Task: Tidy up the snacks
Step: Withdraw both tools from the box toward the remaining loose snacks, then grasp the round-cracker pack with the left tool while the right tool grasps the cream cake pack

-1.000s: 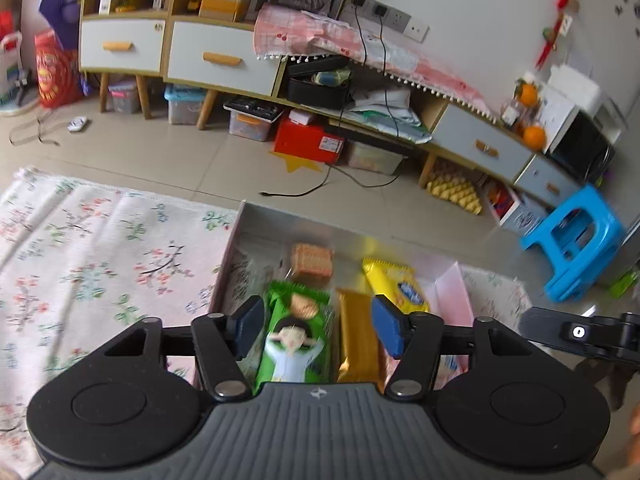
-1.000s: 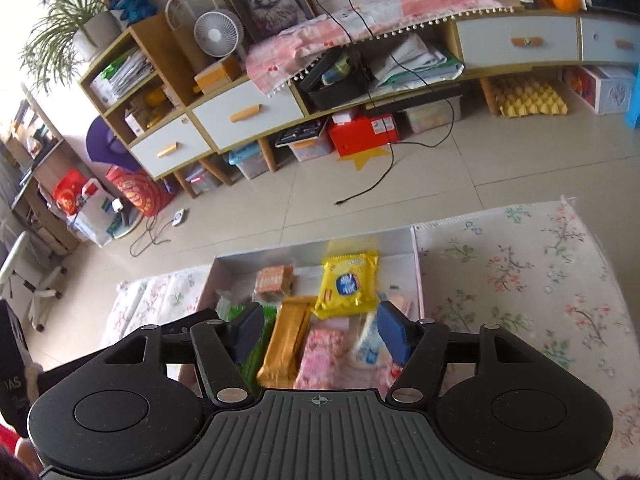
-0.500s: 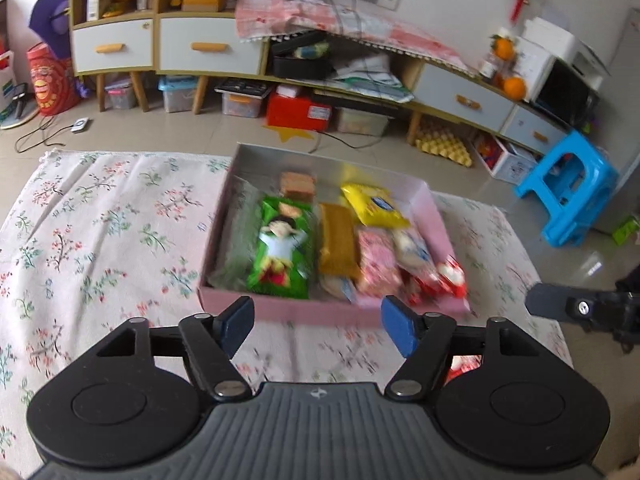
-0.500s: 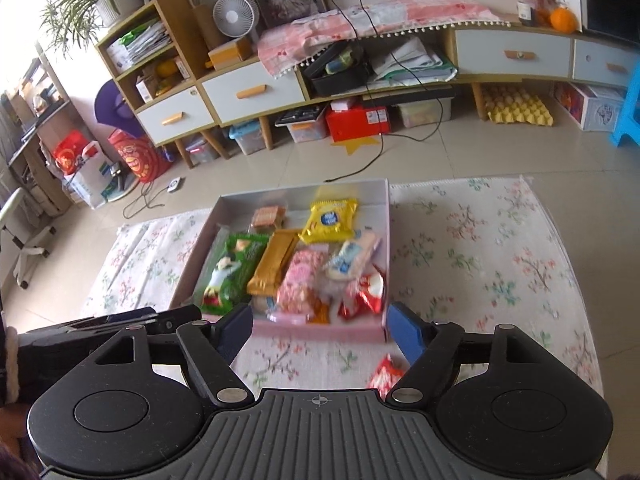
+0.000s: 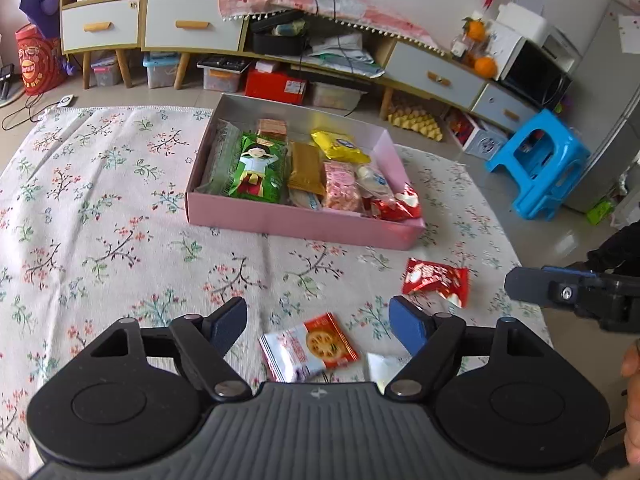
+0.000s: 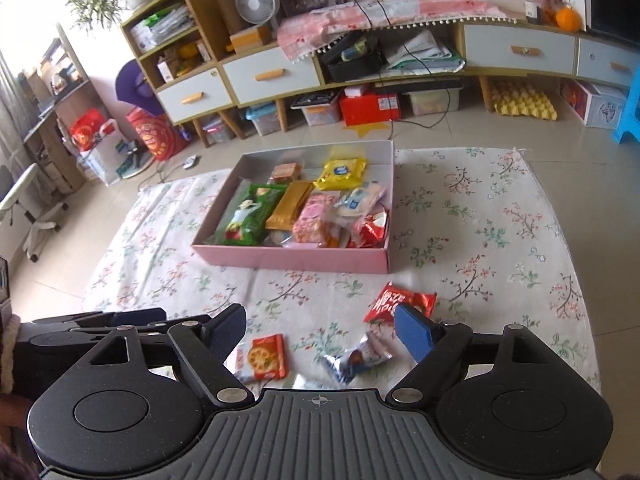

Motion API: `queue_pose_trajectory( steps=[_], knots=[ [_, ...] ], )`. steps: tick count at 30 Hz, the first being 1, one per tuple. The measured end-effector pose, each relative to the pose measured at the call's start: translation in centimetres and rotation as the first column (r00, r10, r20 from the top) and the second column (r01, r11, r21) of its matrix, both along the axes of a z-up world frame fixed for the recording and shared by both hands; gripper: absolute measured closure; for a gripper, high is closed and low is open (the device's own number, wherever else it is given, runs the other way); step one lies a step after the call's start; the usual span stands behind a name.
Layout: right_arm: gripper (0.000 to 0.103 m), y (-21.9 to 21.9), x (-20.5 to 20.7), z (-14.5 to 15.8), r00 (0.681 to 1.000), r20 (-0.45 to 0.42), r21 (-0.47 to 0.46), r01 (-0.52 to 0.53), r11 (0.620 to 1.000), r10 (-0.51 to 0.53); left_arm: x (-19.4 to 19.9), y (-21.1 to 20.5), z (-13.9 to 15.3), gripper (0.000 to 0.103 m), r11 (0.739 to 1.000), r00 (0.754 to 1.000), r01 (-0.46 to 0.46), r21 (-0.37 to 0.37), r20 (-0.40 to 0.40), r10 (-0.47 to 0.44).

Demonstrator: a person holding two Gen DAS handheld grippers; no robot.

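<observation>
A pink box [image 5: 304, 222] [image 6: 288, 258] on a floral cloth holds several snack packs. Loose on the cloth in front of it lie a red pack [image 5: 436, 281] [image 6: 400, 300], an orange-and-white cracker pack [image 5: 308, 346] [image 6: 262, 358] and a small silver-blue pack [image 6: 356, 356] [image 5: 382, 366]. My left gripper [image 5: 318, 322] is open and empty above the cracker pack. My right gripper [image 6: 320, 332] is open and empty above the loose packs; its body shows at the right edge of the left wrist view [image 5: 576, 292].
The floral cloth [image 5: 100, 208] [image 6: 500, 216] covers a low surface that ends at tiled floor. A blue stool [image 5: 540, 164] stands to the right. Low cabinets [image 6: 516, 50] with drawers, storage bins and a red box [image 6: 370, 108] line the far wall.
Both grippers have pulled back and up from over the box; the box now lies farther ahead and the loose packs on the cloth have come into view. Both stay open.
</observation>
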State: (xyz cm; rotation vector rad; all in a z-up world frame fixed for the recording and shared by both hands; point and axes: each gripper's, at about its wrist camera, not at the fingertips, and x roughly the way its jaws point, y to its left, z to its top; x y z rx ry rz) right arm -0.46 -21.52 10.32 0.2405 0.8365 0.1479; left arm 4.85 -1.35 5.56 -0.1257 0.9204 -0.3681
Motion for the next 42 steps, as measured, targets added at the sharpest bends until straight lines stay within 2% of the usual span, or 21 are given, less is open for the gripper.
queue_pose_trajectory(
  steps=[5, 8, 15, 20, 24, 28, 30, 32, 37, 39, 42],
  knots=[
    [0.017, -0.2, -1.1, 0.0, 1.0, 0.011, 0.015, 0.002, 1.0, -0.003, -0.9, 0.0, -0.4, 0.024, 1.0, 1.0, 0.004, 0.019, 0.017, -0.005],
    [0.017, -0.3, -1.2, -0.6, 1.0, -0.008, 0.009, 0.014, 1.0, -0.014, -1.2, -0.3, -1.0, 0.024, 0.999, 1.0, 0.01, 0.041, 0.012, -0.01],
    [0.017, -0.5, -1.3, -1.9, 0.999, -0.047, -0.005, 0.026, 1.0, -0.027, -1.6, -1.0, -1.7, 0.024, 0.997, 0.998, 0.06, 0.039, -0.005, -0.06],
    [0.017, -0.5, -0.9, -3.1, 0.996, -0.092, -0.004, 0.019, 1.0, -0.02, -1.7, -1.5, -3.0, 0.024, 0.996, 0.995, 0.083, 0.019, -0.052, -0.082],
    [0.017, -0.6, -0.7, -4.7, 0.988, -0.152, 0.009, 0.008, 1.0, -0.006, -1.0, -1.0, -3.7, 0.024, 0.998, 0.998, 0.043, 0.051, -0.057, -0.04],
    [0.017, 0.2, -0.5, -6.5, 0.98, -0.198, -0.055, -0.031, 0.998, 0.02, -0.3, -0.9, -4.7, 0.023, 0.996, 0.994, 0.073, 0.058, -0.09, -0.067],
    [0.017, 0.8, -0.7, -7.2, 0.975, -0.211, -0.091, -0.095, 0.991, 0.074, 0.0, -1.3, -5.4, 0.023, 0.988, 0.987, 0.128, 0.086, -0.113, -0.118],
    [0.017, 1.9, -1.3, -7.8, 0.965, -0.217, -0.145, -0.184, 0.972, 0.15, -0.1, -1.8, -5.7, 0.023, 0.975, 0.981, 0.179, 0.134, -0.102, -0.166],
    [0.017, 4.6, -3.0, -8.7, 0.915, -0.23, -0.247, -0.386, 0.889, 0.333, -0.4, -2.7, -6.0, 0.015, 0.928, 0.953, 0.304, 0.214, -0.072, -0.295],
    [0.017, 5.1, -3.2, -8.9, 0.902, -0.231, -0.257, -0.419, 0.871, 0.365, -0.1, -3.0, -6.4, 0.015, 0.914, 0.943, 0.332, 0.234, -0.075, -0.324],
    [0.017, 5.2, -2.9, -9.3, 0.897, -0.231, -0.262, -0.429, 0.864, 0.376, 0.6, -3.7, -7.2, 0.015, 0.895, 0.933, 0.358, 0.267, -0.071, -0.353]
  ],
)
